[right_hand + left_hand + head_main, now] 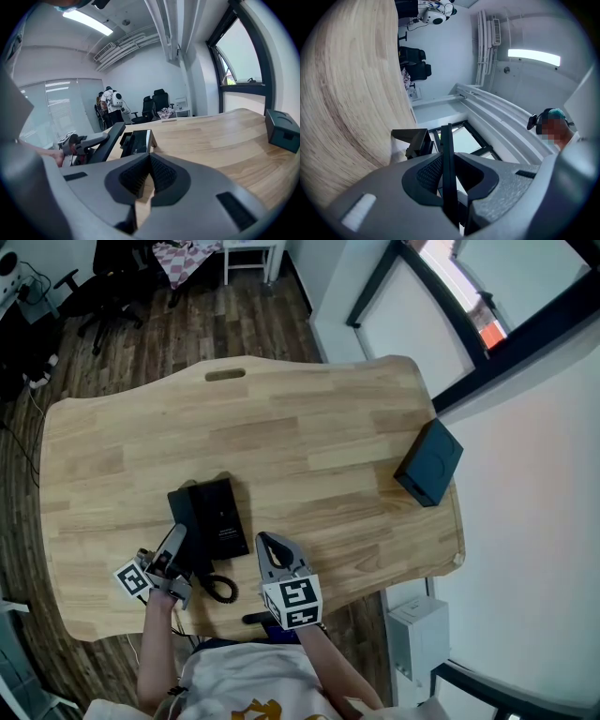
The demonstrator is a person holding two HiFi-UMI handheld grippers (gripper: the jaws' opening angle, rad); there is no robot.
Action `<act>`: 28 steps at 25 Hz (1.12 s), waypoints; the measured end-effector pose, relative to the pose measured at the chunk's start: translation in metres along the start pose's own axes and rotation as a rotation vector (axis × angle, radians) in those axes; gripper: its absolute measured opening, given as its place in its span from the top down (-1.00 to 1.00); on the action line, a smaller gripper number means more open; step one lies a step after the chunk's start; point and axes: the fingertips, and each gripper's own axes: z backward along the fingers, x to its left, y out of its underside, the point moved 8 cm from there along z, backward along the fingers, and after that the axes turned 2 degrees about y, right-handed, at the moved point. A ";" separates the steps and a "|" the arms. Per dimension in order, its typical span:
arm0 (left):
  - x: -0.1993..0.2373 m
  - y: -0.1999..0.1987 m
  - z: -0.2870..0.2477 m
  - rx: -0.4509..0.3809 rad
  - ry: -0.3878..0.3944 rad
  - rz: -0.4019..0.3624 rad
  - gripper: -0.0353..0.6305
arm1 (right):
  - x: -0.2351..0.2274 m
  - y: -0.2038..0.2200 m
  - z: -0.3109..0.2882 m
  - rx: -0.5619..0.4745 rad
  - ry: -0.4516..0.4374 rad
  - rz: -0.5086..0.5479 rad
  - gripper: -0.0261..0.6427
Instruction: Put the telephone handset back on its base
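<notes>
You are at the placing step: your left hand-held gripper (176, 542) is clamped on the handset (187, 517), which is tilted over the left side of the base (223, 519) on the table (309, 427) and not yet lying flat in it. Your right hand-held gripper (269, 547) waits beside with jaws together and nothing between them. The next move, I think, asks you to lower the handset level along the cradle before releasing. I count one handset, one base, one coiled cord (218, 589), one black box (429, 463), two hand-held grippers.
</notes>
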 end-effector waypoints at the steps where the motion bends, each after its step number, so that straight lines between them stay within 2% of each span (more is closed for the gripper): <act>1: 0.001 0.000 -0.001 0.003 -0.004 -0.003 0.67 | 0.000 0.000 -0.001 0.001 0.000 -0.002 0.90; 28: 0.020 0.004 -0.008 0.038 -0.115 -0.048 0.67 | -0.005 0.001 -0.005 0.013 0.005 -0.025 0.90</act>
